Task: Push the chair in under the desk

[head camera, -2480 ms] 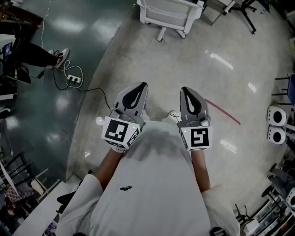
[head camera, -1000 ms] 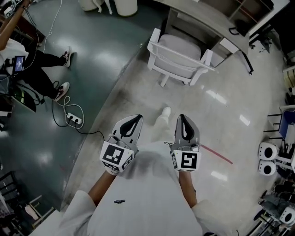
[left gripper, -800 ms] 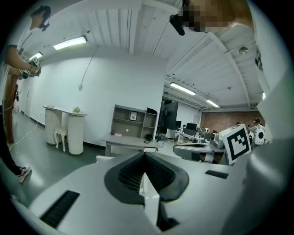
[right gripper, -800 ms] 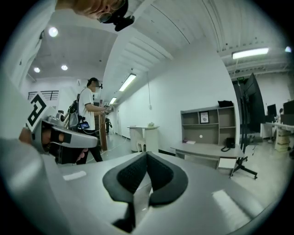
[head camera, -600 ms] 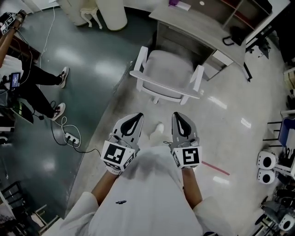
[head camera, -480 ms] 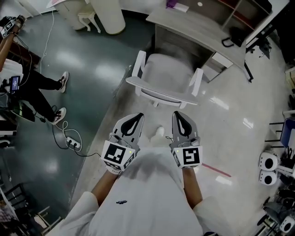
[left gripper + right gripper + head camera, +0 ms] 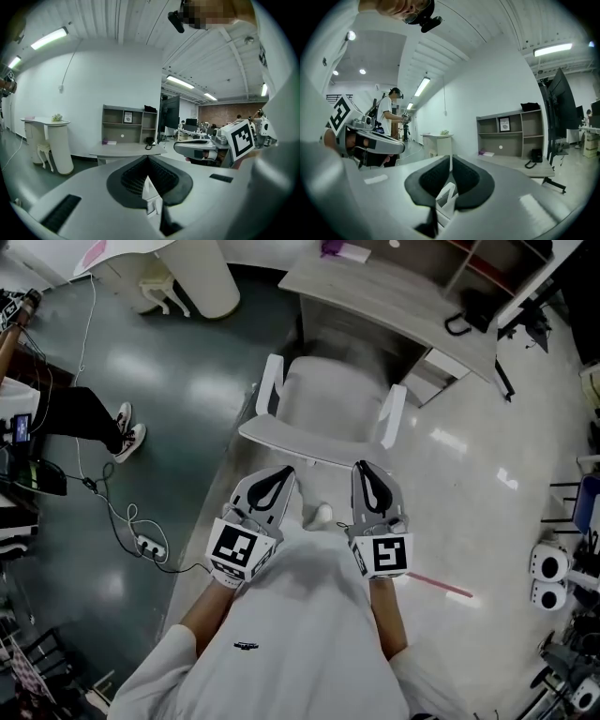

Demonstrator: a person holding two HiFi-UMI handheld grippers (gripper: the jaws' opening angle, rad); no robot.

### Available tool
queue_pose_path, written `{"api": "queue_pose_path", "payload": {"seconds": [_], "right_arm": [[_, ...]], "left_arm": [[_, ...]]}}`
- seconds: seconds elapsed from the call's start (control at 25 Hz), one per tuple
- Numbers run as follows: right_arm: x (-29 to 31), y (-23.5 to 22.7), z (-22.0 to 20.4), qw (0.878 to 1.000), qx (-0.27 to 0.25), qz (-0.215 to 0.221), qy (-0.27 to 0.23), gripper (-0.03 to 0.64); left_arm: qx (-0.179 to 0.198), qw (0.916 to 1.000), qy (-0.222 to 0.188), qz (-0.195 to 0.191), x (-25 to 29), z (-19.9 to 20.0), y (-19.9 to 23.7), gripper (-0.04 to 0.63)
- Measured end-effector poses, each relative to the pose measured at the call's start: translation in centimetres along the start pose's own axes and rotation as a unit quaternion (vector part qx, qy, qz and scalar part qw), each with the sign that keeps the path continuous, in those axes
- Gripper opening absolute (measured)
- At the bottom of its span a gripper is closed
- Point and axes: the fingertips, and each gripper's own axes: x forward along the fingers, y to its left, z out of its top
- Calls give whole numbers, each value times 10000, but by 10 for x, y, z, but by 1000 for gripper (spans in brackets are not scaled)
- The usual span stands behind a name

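A white chair (image 7: 330, 401) stands with its seat facing the grey desk (image 7: 375, 285), partly out from under it. Its backrest rail (image 7: 309, 441) runs just beyond both gripper tips. In the head view my left gripper (image 7: 286, 472) and right gripper (image 7: 363, 467) are side by side, pointing at the rail, both shut and holding nothing. Whether the tips touch the rail I cannot tell. In the left gripper view the shut left gripper (image 7: 148, 160) faces the desk (image 7: 126, 150), with a bit of the chair (image 7: 151, 199) below. The right gripper view shows the shut right gripper (image 7: 450, 160) likewise.
A power strip (image 7: 147, 545) with cables lies on the dark floor at left, near a person's feet (image 7: 125, 432). A white pedestal table (image 7: 202, 277) stands at the far left. Round white devices (image 7: 547, 577) and racks line the right. A red strip (image 7: 441, 586) marks the floor.
The view has closed in on the chair and desk. The backrest, once well ahead, now lies right at the gripper tips. Both grippers stay shut.
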Motion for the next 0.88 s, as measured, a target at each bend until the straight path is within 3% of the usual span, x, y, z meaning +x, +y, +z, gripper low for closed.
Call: {"api": "queue_pose_path", "payload": {"seconds": [0.36,0.72,0.88], "right_arm": [[44,2,9,9990,-294,-99,311,12],[75,5,-5,9979,-309,-283,485,17],[80,6,-11,9973,-297,-247,626,55]], "left_arm": [[305,9979,28,-565,37,24,45,7],[515,9928,364,-1020,54,2,74,6],[666,9876,640,-1272,63,-12,75,8]]}}
